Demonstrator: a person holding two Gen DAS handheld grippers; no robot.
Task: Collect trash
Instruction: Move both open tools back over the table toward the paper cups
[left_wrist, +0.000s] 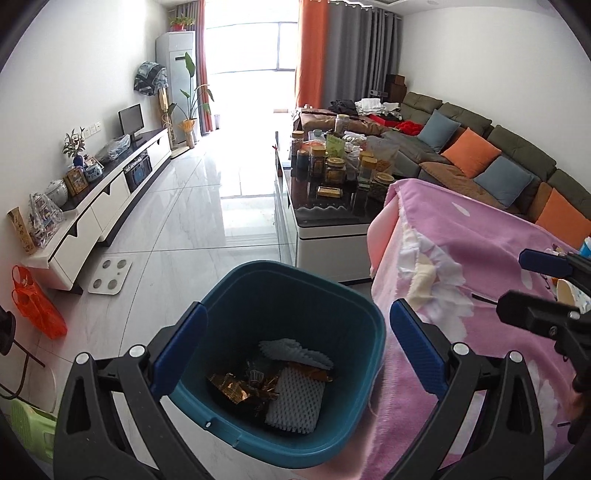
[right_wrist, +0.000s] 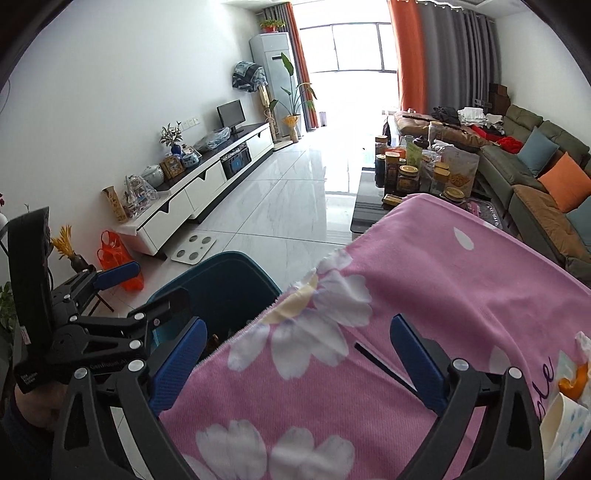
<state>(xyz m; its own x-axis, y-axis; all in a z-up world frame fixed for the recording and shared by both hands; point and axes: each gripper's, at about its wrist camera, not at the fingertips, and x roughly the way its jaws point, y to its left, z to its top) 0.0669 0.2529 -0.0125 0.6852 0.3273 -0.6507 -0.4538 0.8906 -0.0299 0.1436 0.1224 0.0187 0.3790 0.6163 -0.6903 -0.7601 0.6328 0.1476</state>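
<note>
So the bin (left_wrist: 280, 354) sits on the floor, tucked right against the edge of the table with the pink cloth (left_wrist: 461, 280). I'd guess that's so stuff can go straight off the edge and drop in. Inside it there's already white foam netting (left_wrist: 295, 404) and some gold wrappers (left_wrist: 240, 387), so part of the trash is collected.

My left gripper (left_wrist: 295, 350) hangs right above the bin, angled down into it, jaws spread wide with nothing between them. Looks like the drop spot, basically.

My right gripper (right_wrist: 295, 363) is over the cloth, also tilted down, jaws wide apart and empty, the pads not touching anything. From the left camera you can see it poking in from the right side, next to the left one.

What's left, I think: tissues (right_wrist: 583, 345) and a bit of orange peel (right_wrist: 570, 382) by a paper cup (right_wrist: 563, 421) at the far right edge of the table. Those seem like the next pickup, and the right gripper is the closer one.
</note>
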